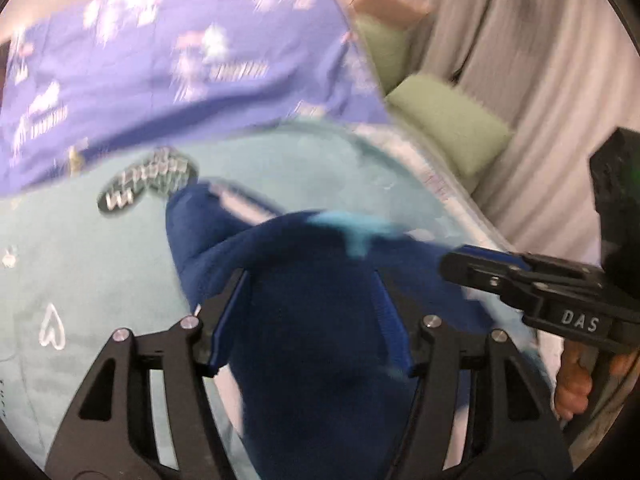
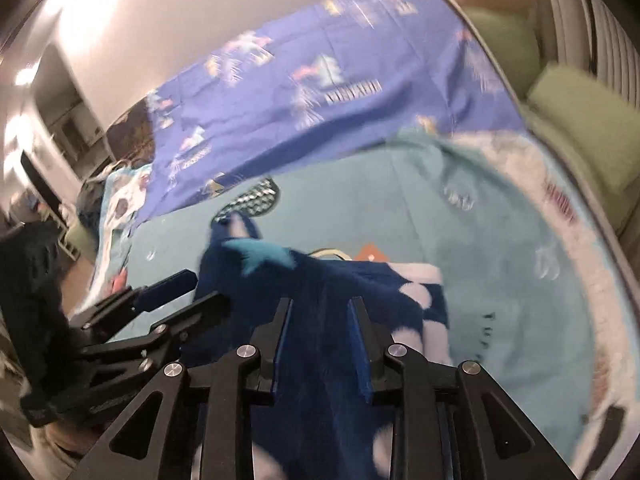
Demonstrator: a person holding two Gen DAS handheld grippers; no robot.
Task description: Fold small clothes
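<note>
Purple sheet (image 1: 168,64) (patterned) — green cushions (image 1: 452,128) beside

Navy garment (image 2: 320,292) with white patches, pale teal blanket (image 1: 100,280), purple printed sheet (image 1: 160,60), green cushions (image 1: 452,128)

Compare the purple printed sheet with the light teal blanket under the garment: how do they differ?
The purple printed sheet is violet-blue with pale cartoon prints and lettering; the light teal blanket is pale teal, with only sparse small white motifs. The sheet lies toward the far side, while the blanket is nearer and the dark blue garment lies over it. Both are spread on the same bed.
</note>
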